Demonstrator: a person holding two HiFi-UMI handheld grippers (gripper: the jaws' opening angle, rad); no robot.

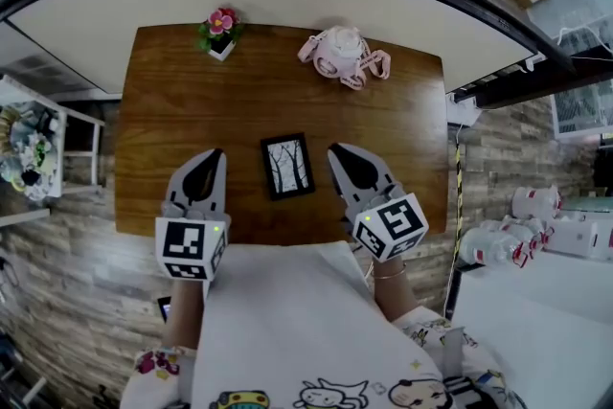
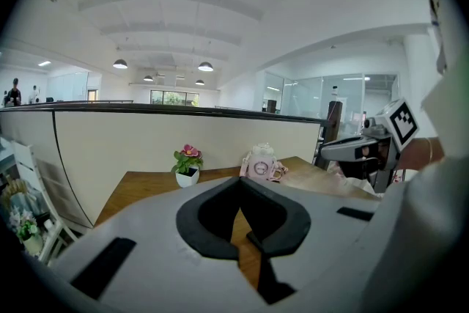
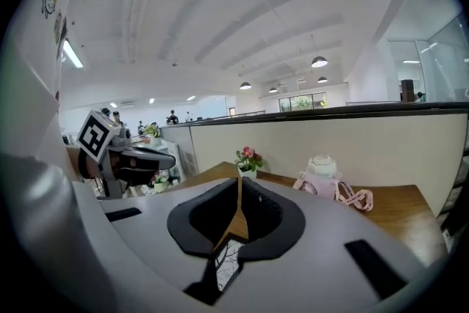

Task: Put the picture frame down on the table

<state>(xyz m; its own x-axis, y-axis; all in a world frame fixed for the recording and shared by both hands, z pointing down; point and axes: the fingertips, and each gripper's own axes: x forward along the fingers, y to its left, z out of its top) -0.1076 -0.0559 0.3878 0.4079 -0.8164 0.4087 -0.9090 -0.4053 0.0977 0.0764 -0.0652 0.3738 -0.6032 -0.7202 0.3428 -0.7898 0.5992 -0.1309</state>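
Black-rimmed picture frame (image 1: pixel 287 166) is lying flat by the near edge of the worktop (image 1: pixel 192 101), long axis running toward the far edge. Right tongs (image 1: pixel 333 149) are sitting nearer it than left tongs (image 1: pixel 218 152), both closed and empty.

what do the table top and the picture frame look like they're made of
The table looks like wood or wood veneer: warm brown, with streaky grain and a soft sheen. The picture frame has a plain black border that looks fairly matte. It could be painted wood or plastic; the look does not settle which.
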